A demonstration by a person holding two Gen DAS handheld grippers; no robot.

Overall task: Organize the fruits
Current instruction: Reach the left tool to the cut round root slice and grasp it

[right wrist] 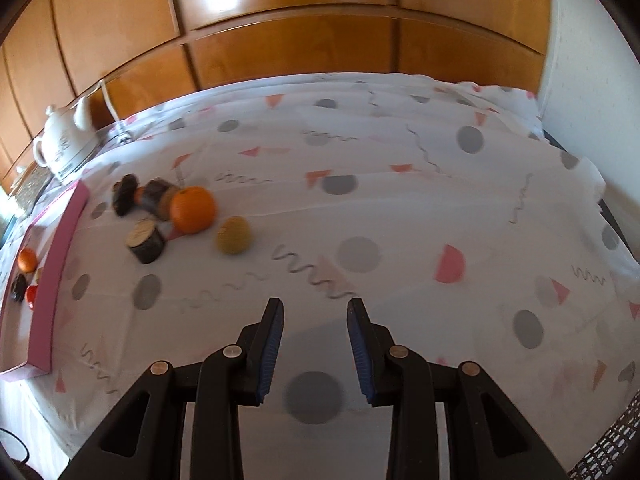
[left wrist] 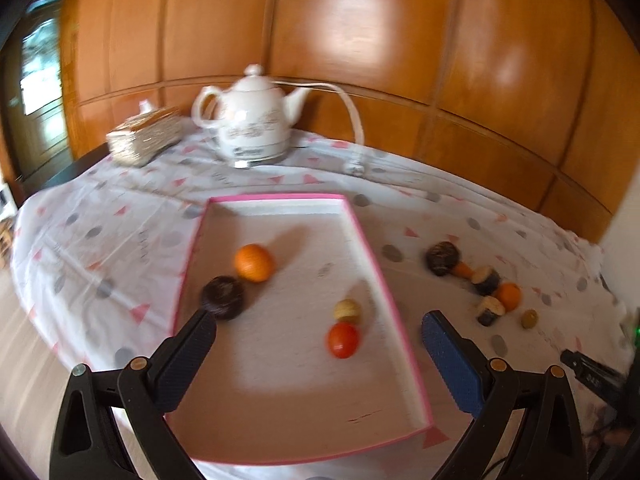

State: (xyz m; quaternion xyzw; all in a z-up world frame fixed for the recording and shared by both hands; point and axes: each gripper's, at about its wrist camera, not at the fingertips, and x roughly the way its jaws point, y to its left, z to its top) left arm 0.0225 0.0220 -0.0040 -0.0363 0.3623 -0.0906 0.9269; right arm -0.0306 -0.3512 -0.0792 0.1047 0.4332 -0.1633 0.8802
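A: Left wrist view: left gripper (left wrist: 318,330) gapes empty over the pink tray (left wrist: 362,232), orange (left wrist: 254,262) at eleven o'clock, tomato (left wrist: 343,340) at centre, likely just dropped off.

B: Right wrist view: right gripper (right wrist: 316,312) parted, empty; loose fruit pile (right wrist: 176,210) at ten o'clock, probably next.

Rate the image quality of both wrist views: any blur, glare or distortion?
Left wrist view: motion-smeared, the teapot and tray edges soft, window glare on the wood panels. Right wrist view: sharper, the orange fairly crisp, glare top centre; both fisheye-bent with dark corners.
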